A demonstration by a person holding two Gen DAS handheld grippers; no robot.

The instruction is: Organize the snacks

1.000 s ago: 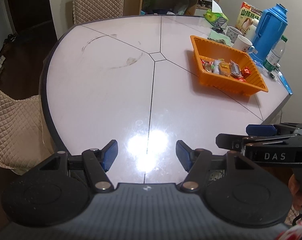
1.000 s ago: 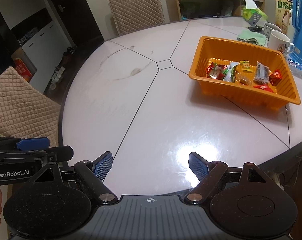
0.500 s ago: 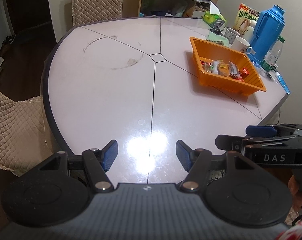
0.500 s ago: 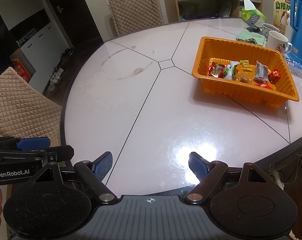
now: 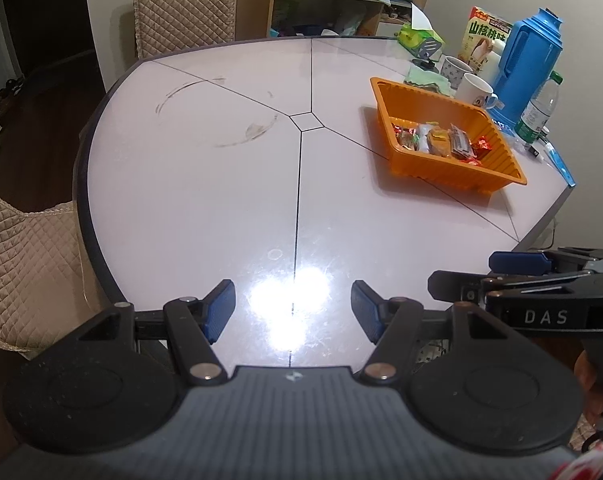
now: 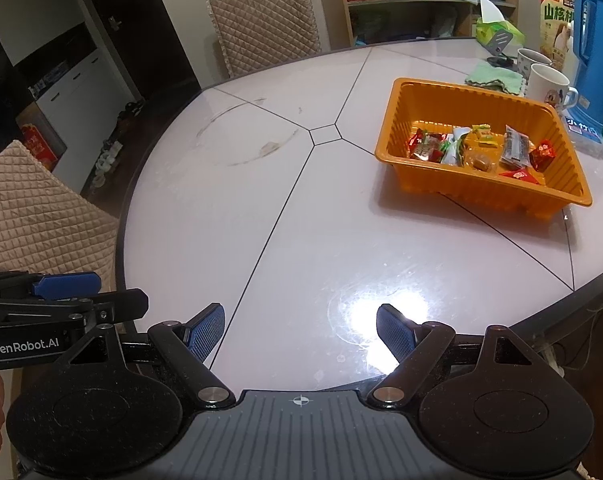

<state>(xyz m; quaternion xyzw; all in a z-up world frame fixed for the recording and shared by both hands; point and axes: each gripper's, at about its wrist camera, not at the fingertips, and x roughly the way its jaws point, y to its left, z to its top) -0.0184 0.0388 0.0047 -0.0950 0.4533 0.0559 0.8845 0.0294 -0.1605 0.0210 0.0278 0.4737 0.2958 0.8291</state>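
Over near table edge, left gripper and right gripper level, side by side, jaws apart, empty

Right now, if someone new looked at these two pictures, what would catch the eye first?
The orange tray on the right part of the pale table stands out; wrapped snacks lie in one row inside it. Behind it stand a tall blue thermos and two mugs. Near the camera, the left gripper and right gripper hover with jaws open, holding nothing.
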